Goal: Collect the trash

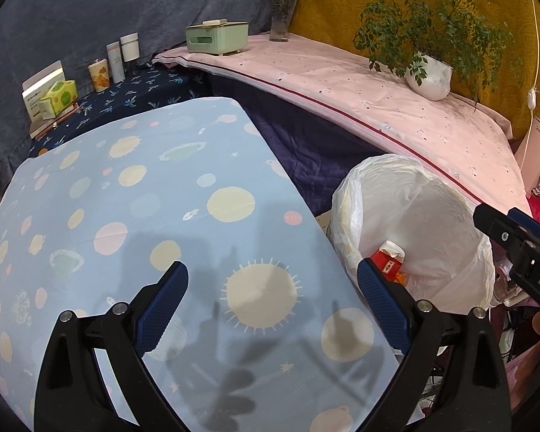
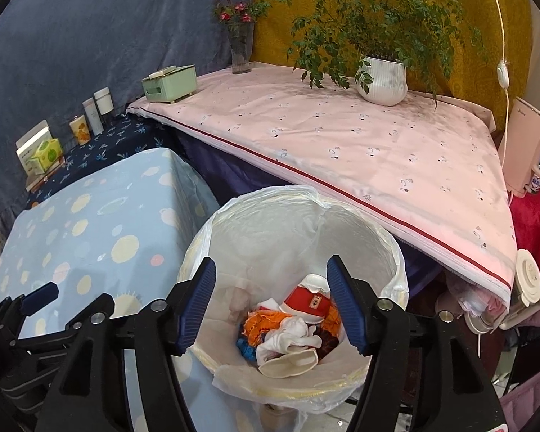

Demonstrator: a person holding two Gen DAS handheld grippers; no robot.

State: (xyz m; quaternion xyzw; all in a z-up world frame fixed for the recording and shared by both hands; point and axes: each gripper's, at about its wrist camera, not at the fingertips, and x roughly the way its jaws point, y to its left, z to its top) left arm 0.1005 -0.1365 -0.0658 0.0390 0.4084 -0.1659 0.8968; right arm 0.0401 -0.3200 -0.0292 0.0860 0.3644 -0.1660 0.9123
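A trash bin point(image 2: 388, 252) lined with a white plastic bag stands upright at 6 o'clock in the right wrist view. Inside lie a red-and-white carton point(image 2: 307, 304), orange scraps point(image 2: 257, 325) and crumpled white tissue point(image 2: 293, 336) (all piled low).

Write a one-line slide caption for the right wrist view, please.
Open right hand-held gripper above the lined trash bin holding discarded trash.

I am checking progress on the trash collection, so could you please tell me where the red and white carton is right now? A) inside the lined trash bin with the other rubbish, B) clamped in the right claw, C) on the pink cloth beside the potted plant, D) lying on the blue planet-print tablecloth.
A: the right wrist view shows the red and white carton lying among crumpled scraps inside the trash bin, below the empty, open right claw.
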